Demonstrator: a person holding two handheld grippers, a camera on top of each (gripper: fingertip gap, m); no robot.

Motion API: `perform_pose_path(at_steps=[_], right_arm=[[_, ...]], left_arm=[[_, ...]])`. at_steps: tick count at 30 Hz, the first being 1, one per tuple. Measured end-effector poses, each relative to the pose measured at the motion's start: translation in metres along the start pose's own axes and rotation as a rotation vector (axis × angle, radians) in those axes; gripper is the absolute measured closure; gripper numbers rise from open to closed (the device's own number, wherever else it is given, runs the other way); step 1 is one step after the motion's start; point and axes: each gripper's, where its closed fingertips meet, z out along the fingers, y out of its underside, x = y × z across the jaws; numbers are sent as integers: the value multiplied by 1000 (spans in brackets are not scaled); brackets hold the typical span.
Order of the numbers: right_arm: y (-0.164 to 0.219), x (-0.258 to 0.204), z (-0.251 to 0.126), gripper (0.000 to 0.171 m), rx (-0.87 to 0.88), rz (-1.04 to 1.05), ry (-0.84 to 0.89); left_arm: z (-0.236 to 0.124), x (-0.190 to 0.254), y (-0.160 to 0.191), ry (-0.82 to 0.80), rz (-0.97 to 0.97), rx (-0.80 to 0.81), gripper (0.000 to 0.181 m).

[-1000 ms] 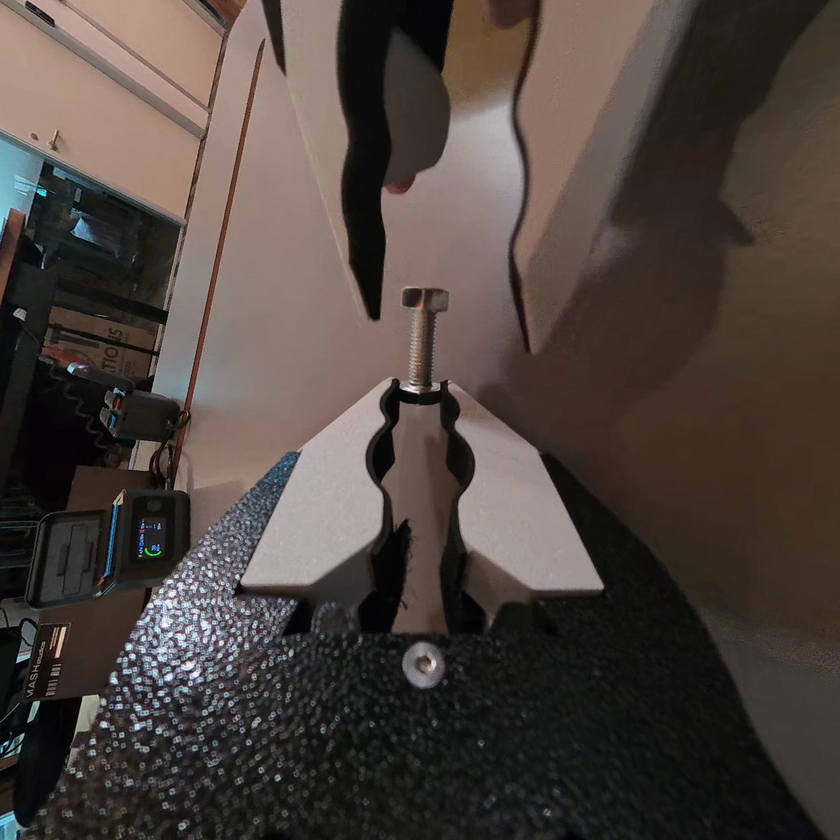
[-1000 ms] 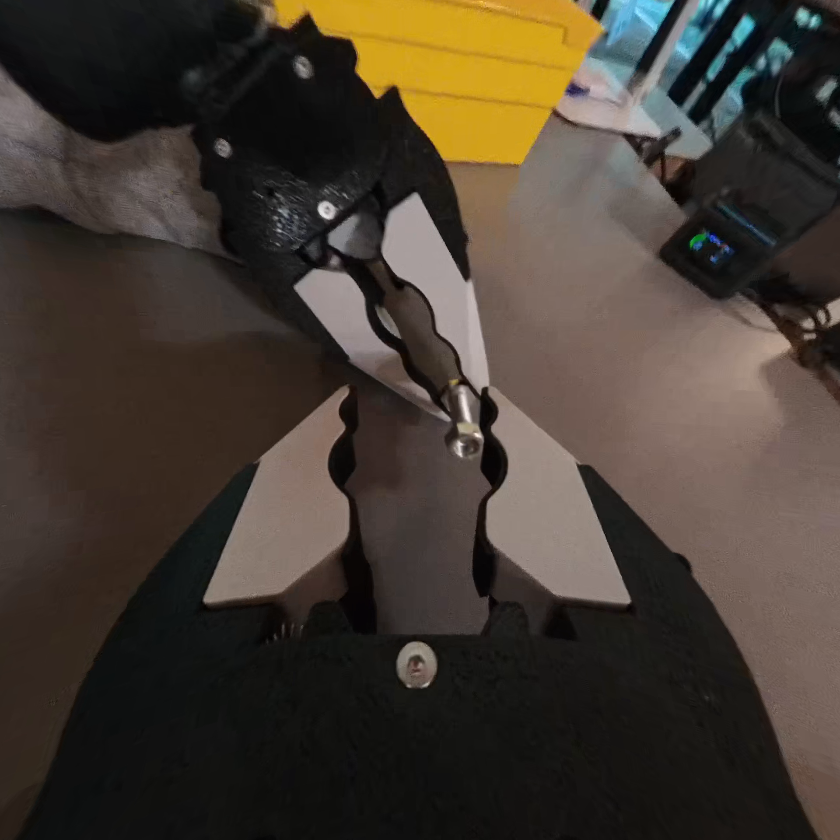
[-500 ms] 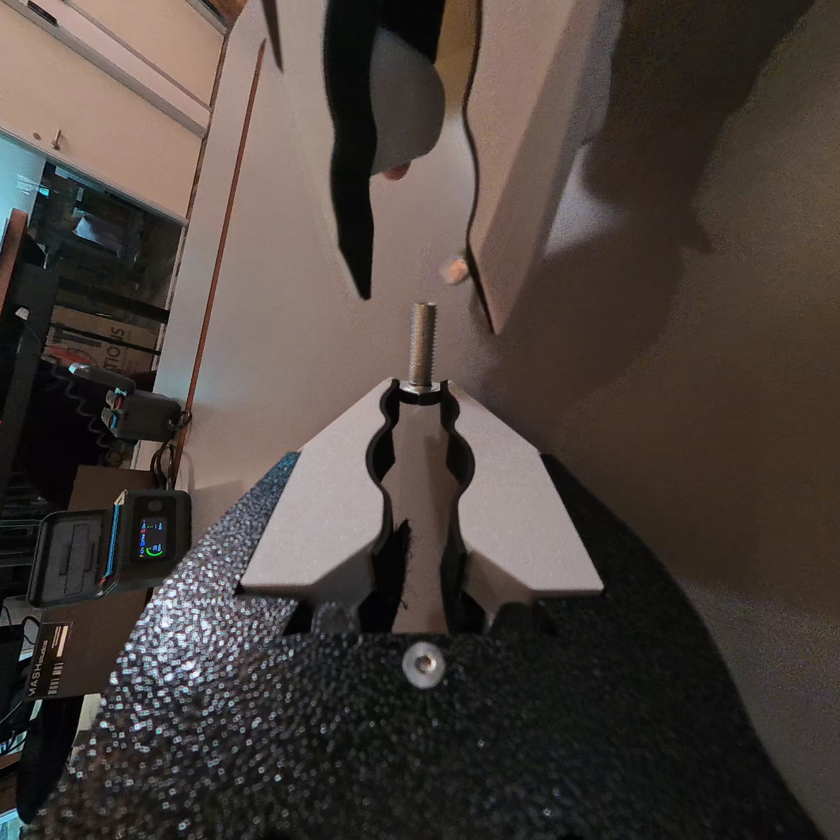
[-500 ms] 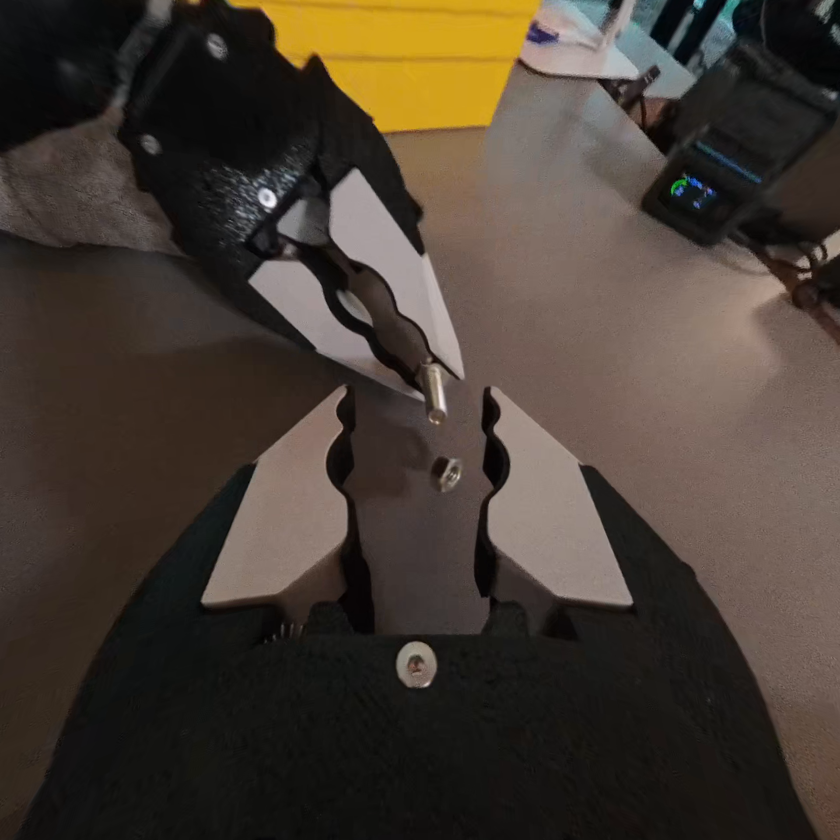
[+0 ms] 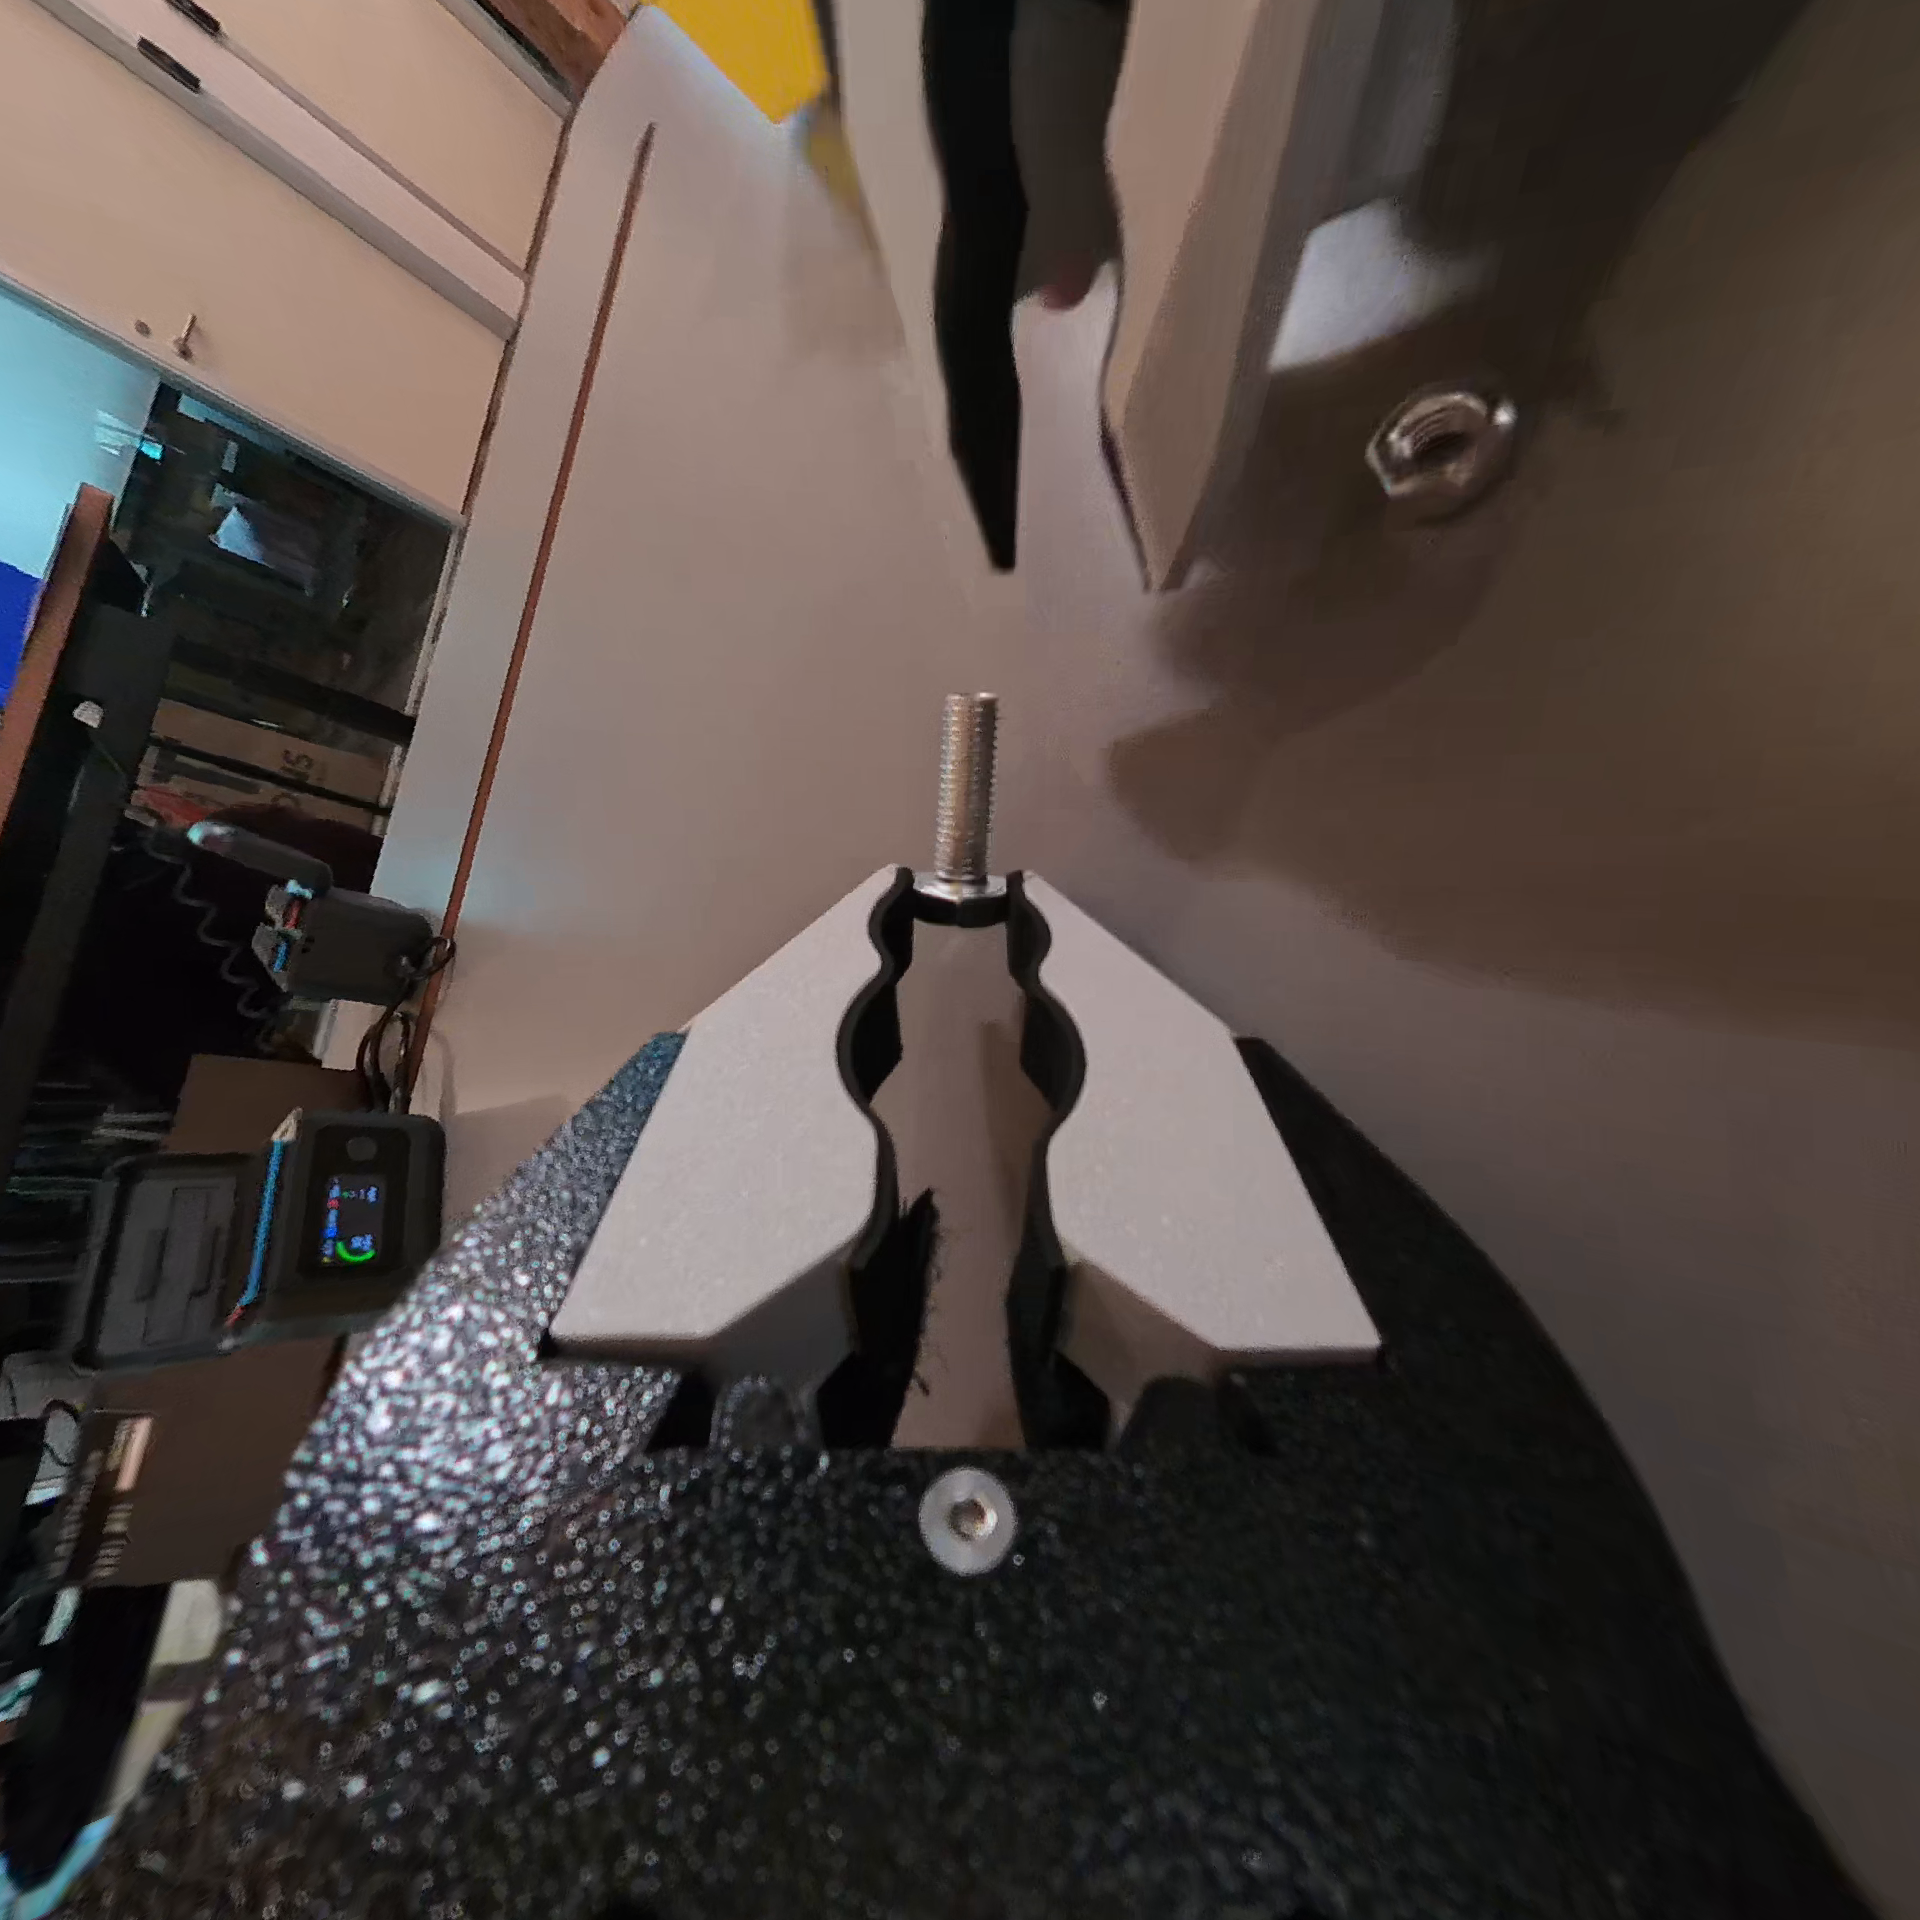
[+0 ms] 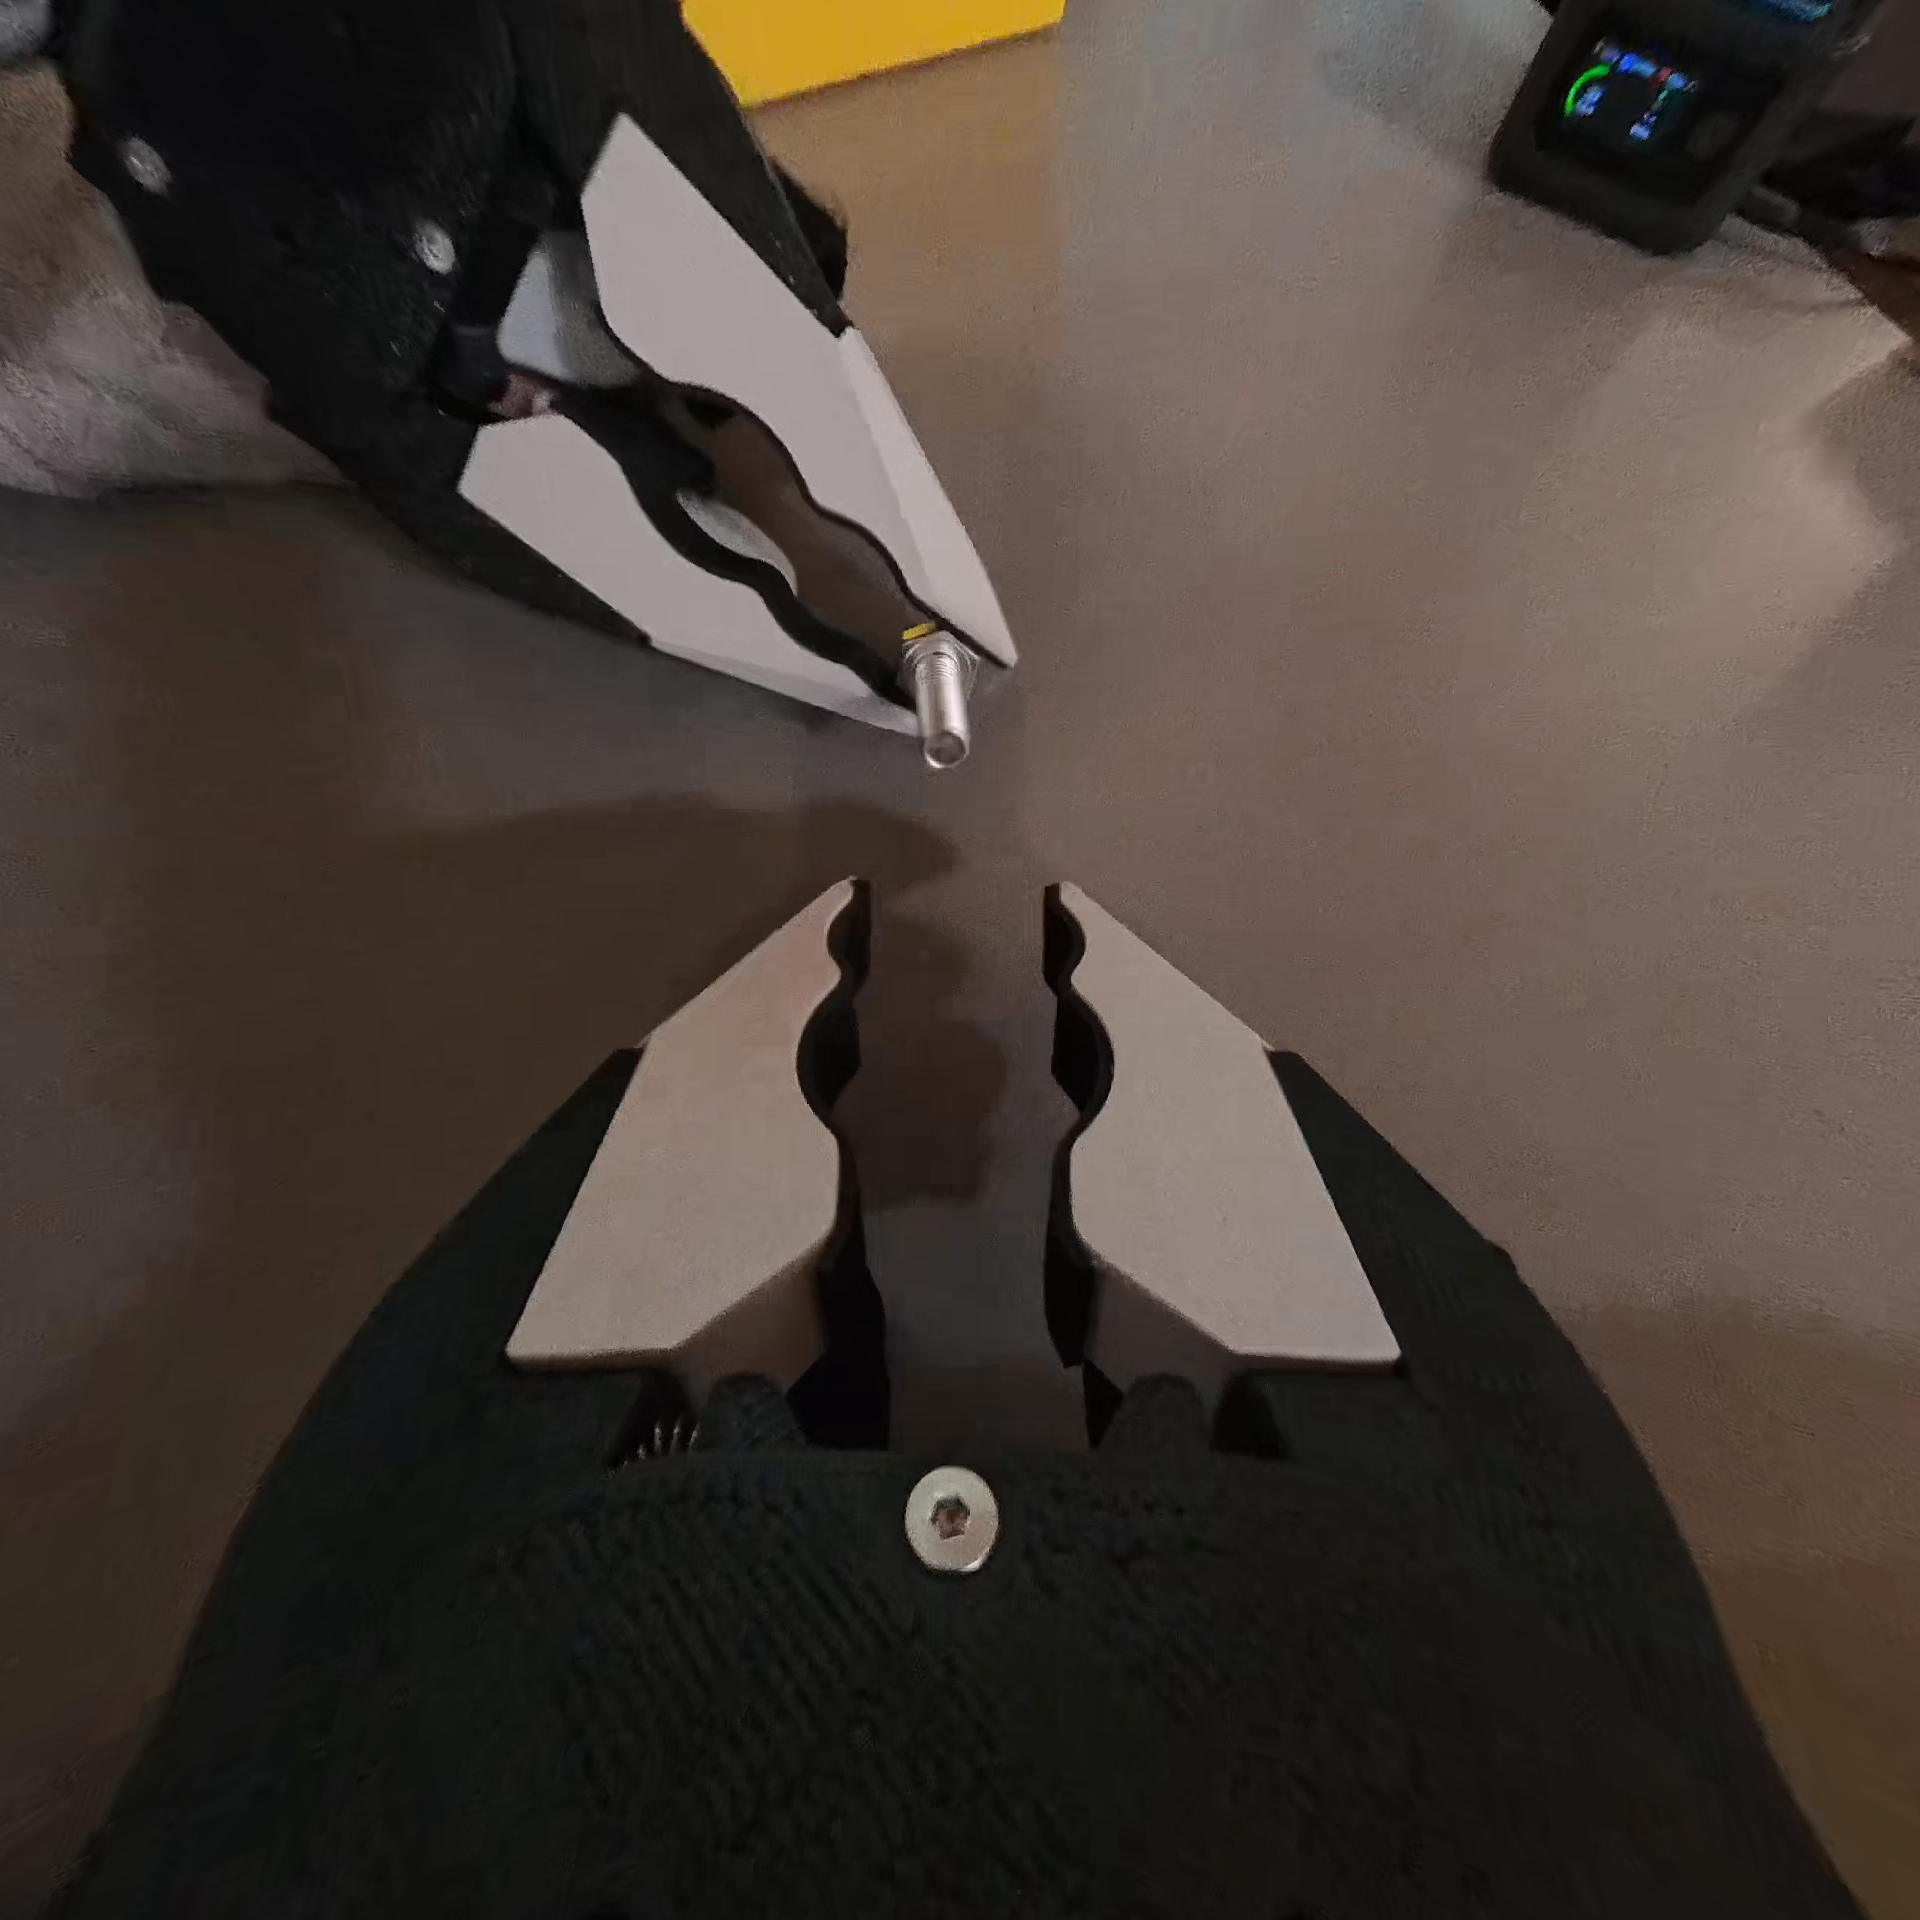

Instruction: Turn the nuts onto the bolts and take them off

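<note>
My left gripper (image 5: 961, 883) is shut on the head of a silver bolt (image 5: 966, 790). The bare threaded shaft points forward past the fingertips. A silver hex nut (image 5: 1439, 452) lies loose on the grey table, off to the right of the bolt. My right gripper (image 6: 951, 899) is open and empty, with a narrow gap between its jaws, a short way back from the bolt tip (image 6: 940, 727). The left gripper (image 6: 956, 681) shows at upper left in the right wrist view. The right gripper (image 5: 1060, 540) shows blurred at the top of the left wrist view. The nut does not show in the right wrist view.
A yellow bin (image 6: 873, 42) stands at the back of the table (image 6: 1455, 727). A black device with a lit screen (image 6: 1642, 114) sits at the far right and also shows in the left wrist view (image 5: 353, 1226). A grey cloth (image 6: 62, 395) lies at the left.
The nut has come off the bolt's end and dropped onto the table. My right gripper has drawn back from the bolt and its jaws have narrowed. The left gripper kept its hold.
</note>
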Motion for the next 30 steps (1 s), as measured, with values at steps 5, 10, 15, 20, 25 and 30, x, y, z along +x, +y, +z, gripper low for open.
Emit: perform_pose_path(at_steps=[5, 10, 15, 20, 25, 30], right_arm=[[16, -30, -16, 129, -72, 125, 41], [28, -44, -8, 136, -105, 137, 78], [28, -43, -7, 155, -119, 117, 107], [-27, -35, -66, 155, 23, -15, 326], [27, 59, -215, 155, -217, 128, 756], [131, 98, -211, 155, -447, 321, 513]], left_arm=[[-7, -7, -10, 10, -120, 113, 166], [-12, -11, -16, 31, -204, 177, 166], [-19, -15, -20, 42, -262, 227, 166], [-33, -18, -37, 74, -359, 331, 166], [-45, -16, -61, 134, -467, 458, 166], [-49, -13, -68, 180, -536, 503, 166]])
